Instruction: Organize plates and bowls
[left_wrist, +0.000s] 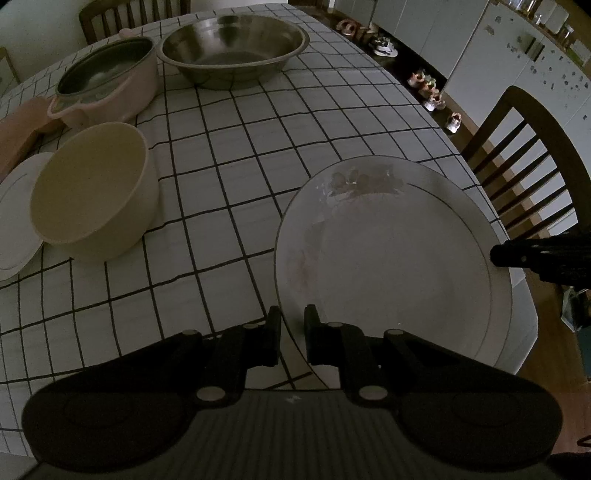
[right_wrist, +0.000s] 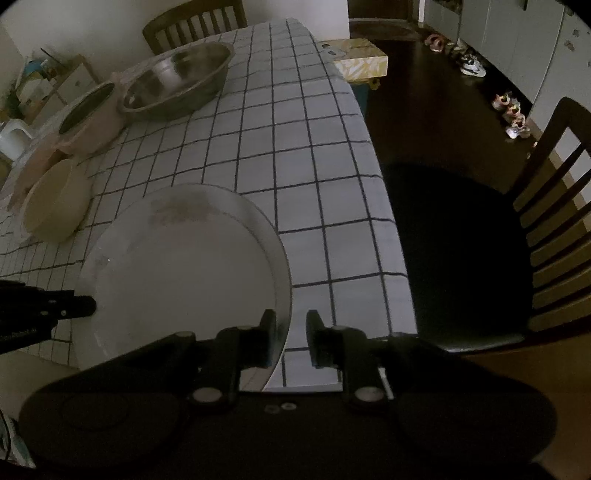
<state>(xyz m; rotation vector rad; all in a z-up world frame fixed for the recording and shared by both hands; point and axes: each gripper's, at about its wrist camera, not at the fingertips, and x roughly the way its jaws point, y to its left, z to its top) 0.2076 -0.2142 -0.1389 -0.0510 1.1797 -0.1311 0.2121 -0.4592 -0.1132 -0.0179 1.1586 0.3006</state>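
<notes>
A large white plate (left_wrist: 391, 254) with a faded flower print lies near the table's right edge; it also shows in the right wrist view (right_wrist: 184, 266). My left gripper (left_wrist: 292, 325) straddles the plate's near-left rim, jaws narrowly apart. My right gripper (right_wrist: 291, 328) straddles its right rim, jaws narrowly apart. Whether either one pinches the rim is unclear. The right gripper's tip also shows in the left wrist view (left_wrist: 517, 254). A cream bowl (left_wrist: 92, 192) stands on a small white plate (left_wrist: 14, 221) at the left.
A steel basin (left_wrist: 232, 48) and a pink pot (left_wrist: 110, 81) with a glass lid stand at the far side of the checked tablecloth (left_wrist: 221, 177). A wooden chair (right_wrist: 480, 251) stands by the table's right edge. Shoes line the floor by white cabinets.
</notes>
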